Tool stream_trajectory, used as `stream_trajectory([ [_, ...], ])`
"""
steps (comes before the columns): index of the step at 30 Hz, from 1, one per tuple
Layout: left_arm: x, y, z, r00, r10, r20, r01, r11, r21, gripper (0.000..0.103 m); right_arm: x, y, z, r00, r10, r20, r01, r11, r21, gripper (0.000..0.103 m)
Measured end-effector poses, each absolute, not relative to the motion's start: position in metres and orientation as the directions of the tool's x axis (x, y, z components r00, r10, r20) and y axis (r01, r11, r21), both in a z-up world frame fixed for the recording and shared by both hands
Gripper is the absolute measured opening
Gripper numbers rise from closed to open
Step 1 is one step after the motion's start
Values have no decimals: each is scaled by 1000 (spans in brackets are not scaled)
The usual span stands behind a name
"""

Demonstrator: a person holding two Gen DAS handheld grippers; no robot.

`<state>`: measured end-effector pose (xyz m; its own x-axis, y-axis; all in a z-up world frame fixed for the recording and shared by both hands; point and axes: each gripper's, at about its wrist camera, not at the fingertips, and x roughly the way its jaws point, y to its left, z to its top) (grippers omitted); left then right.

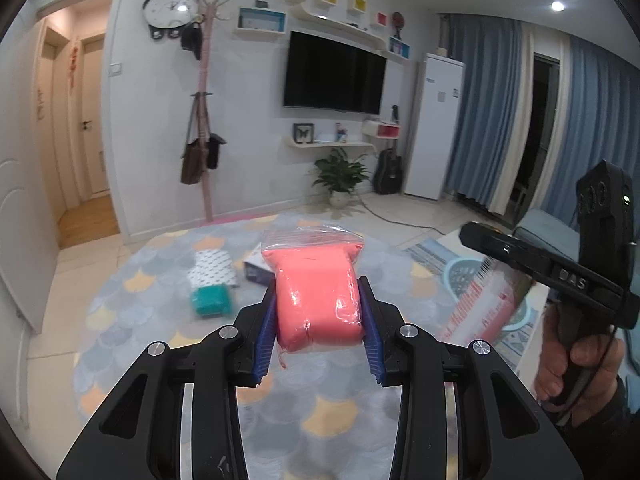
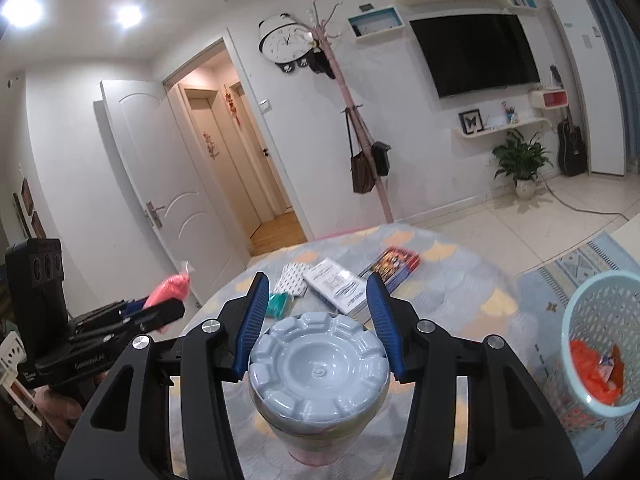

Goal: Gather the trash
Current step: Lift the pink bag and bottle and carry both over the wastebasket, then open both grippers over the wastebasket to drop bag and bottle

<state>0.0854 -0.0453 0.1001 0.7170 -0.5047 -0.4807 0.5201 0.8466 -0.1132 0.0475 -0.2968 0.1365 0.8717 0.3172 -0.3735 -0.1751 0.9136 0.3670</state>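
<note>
In the left wrist view my left gripper (image 1: 318,292) is shut on a salmon-pink block sealed in a clear zip bag (image 1: 320,300), held above the rug. From the right wrist view that same left gripper (image 2: 168,310) and pink bag (image 2: 172,286) show at the left. My right gripper (image 2: 317,280) is shut on a cup with a grey-blue lid (image 2: 318,372), its lid facing the camera. In the left wrist view the right gripper (image 1: 480,240) holds the blurred cup (image 1: 488,304) over a light blue basket (image 1: 460,276). The basket (image 2: 576,320) contains orange scraps.
On the scale-patterned rug (image 1: 160,360) lie a teal packet (image 1: 211,300), a white patterned packet (image 1: 212,268), a white booklet (image 2: 336,284) and a colourful book (image 2: 394,264). A pink coat stand (image 1: 206,128), a potted plant (image 1: 340,176) and a guitar (image 1: 388,172) stand by the far wall.
</note>
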Motion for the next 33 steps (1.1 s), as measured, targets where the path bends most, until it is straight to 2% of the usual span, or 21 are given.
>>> stream_trajectory([
  [9,93,-92,105,651,-586,-482,604,785,-139,36,44,-346,155,917,200,-345,-76,937,342,47],
  [20,108,-238,98,425,-708,-563,784,599,-162,36,28,-470,161,939,-74,-337,177,942,285,47],
  [27,122,-353,64,263,-700,-664,858,484,-171,36,31,-563,125,870,-268,-413,387,891,237,47],
  [33,153,-431,10,153,-643,-751,853,469,-229,36,51,-615,70,801,-293,-522,458,862,219,48],
])
